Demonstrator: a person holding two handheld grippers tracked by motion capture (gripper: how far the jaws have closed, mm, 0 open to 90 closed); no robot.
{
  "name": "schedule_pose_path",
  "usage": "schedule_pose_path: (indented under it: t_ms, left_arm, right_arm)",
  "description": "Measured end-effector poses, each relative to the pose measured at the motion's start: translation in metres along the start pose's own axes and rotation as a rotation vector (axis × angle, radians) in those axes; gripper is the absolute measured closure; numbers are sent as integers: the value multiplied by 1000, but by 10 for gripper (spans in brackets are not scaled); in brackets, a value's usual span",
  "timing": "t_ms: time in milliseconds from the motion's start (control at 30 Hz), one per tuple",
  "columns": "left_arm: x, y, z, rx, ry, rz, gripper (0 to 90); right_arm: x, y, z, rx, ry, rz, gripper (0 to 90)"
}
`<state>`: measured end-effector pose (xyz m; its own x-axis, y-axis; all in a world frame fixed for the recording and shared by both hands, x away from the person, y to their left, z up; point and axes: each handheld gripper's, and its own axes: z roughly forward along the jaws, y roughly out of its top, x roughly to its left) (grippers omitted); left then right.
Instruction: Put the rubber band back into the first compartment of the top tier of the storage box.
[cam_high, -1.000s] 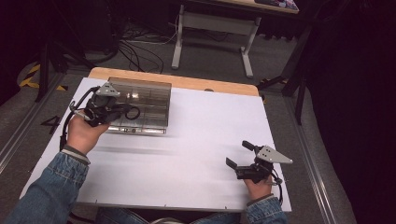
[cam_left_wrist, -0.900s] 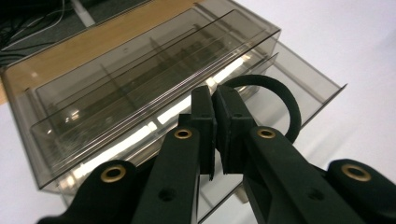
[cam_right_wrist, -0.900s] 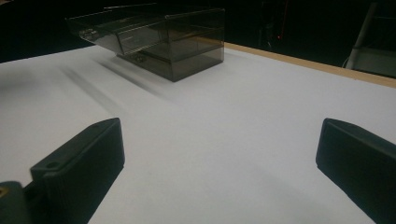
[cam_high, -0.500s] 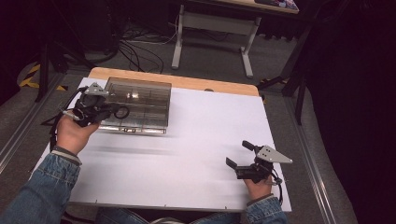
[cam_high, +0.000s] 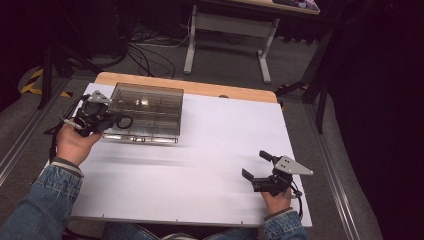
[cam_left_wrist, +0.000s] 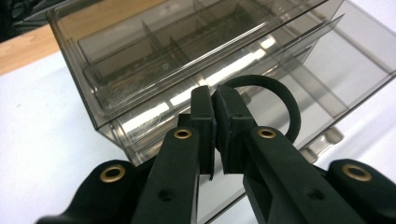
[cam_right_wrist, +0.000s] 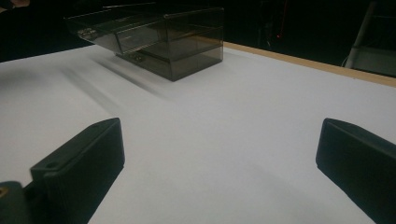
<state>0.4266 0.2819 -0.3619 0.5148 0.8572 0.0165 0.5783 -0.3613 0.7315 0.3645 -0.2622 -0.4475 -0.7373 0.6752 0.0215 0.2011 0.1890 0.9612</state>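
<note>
1. A smoky transparent organiser box (cam_high: 145, 112) with inner dividers stands at the far left of the white table top (cam_high: 215, 165), near the bare wooden strip (cam_high: 200, 89) along the far edge. No brand, label or writing can be read on it or on anything else.
2. In the left gripper view the box (cam_left_wrist: 219, 60) is just beyond the jaws; thin partitions split it into compartments, and small round feet show under its lower edge.
3. A black rubber ring (cam_left_wrist: 275, 100) is pinched between the tips of the left gripper (cam_left_wrist: 215, 109). The jaws are nearly closed, with a thin gap between the pads, and the ring's loop stands up and to the right of them, in front of the box wall.
4. In the high view the left gripper (cam_high: 107, 121) sits at the box's left front corner, the ring (cam_high: 124, 121) showing as a small dark loop against the box's side. Whether the ring touches the box cannot be told.
5. The left hand (cam_high: 75, 145) grips the tool from behind, forearm in a denim sleeve (cam_high: 42, 200) coming in from the lower left.
6. The right gripper (cam_high: 256, 166) is near the table's front right corner, well apart from the box. Its jaws are spread wide and hold nothing.
7. In the right gripper view the two black jaws stand far apart at the lower corners over bare white surface, with the box (cam_right_wrist: 154, 39) far off at the upper left.
8. The right hand (cam_high: 277, 197) holds its tool low, close over the table near the front edge.
</note>
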Motion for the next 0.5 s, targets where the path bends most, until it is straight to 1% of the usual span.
schedule_pose_path:
  t_ms: [67,167,200,233,267,333,500]
  left_arm:
    - [2,-1,1,8,4,-5,857]
    - [5,-3,3,19,18,-1,856]
    - [5,-4,3,24,19,-11,856]
    - [7,-5,4,23,23,-10,855]
    - [7,-5,5,27,22,-16,855]
    - [9,-6,6,35,30,-10,854]
    - [9,-7,9,54,37,-17,848]
  right_arm:
    - [0,0,0,-1,0,-2,17]
    - [0,0,0,-1,-1,-3,17]
    - [0,0,0,-1,0,-2,17]
    - [0,0,0,-1,-1,-3,17]
    - [0,0,0,-1,-1,-3,17]
    - [0,0,0,-1,-1,-4,17]
    - [0,0,0,-1,0,-4,17]
